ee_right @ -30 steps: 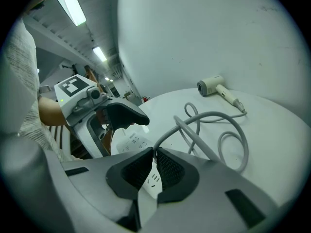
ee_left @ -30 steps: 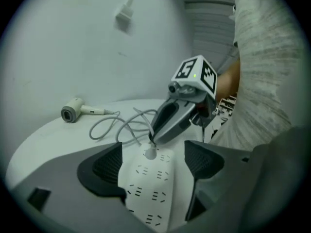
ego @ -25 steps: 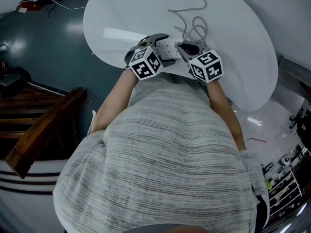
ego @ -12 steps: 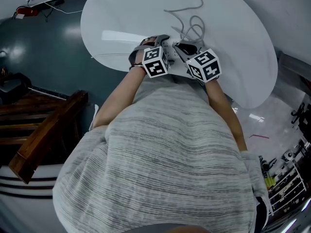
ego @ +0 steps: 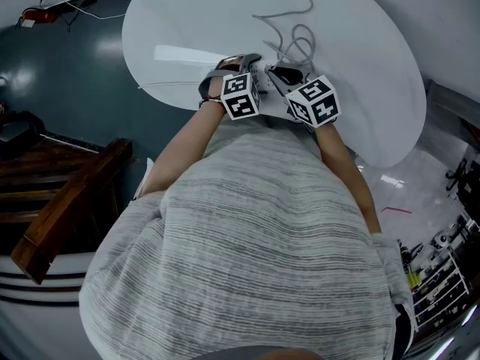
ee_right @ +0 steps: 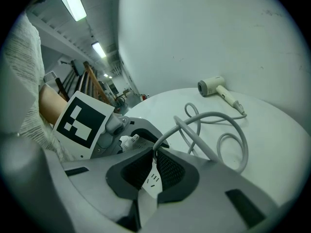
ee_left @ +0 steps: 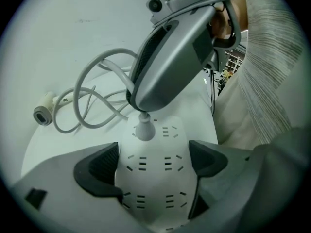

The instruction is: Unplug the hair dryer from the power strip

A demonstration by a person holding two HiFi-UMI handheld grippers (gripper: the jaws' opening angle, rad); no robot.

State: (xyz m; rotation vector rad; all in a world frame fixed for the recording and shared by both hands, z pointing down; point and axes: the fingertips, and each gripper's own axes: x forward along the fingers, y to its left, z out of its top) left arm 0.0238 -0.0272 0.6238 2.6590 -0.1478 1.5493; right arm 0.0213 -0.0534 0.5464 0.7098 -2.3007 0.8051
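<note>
A white power strip (ee_left: 153, 178) lies near the front edge of the round white table (ego: 187, 21). My left gripper (ee_left: 155, 161) stands over the strip with its jaws at their widest, a dark pad (ee_left: 102, 171) on each side of it. The hair dryer's plug (ee_left: 144, 130) sits in a socket at the strip's far end. My right gripper (ee_right: 154, 166) is shut on the top of that plug, where the grey cable (ee_right: 228, 130) comes out. The cable loops across the table to the hair dryer (ee_right: 214, 87), which lies at the far side.
The person's torso fills the lower head view, with both grippers just past the table's front edge. A dark teal floor and a wooden stair rail (ego: 67, 208) lie to the left. Shelving (ego: 442, 276) stands at the lower right.
My left gripper has shifted right and come down over the power strip, closer to the right gripper. The right gripper has stayed on the plug.
</note>
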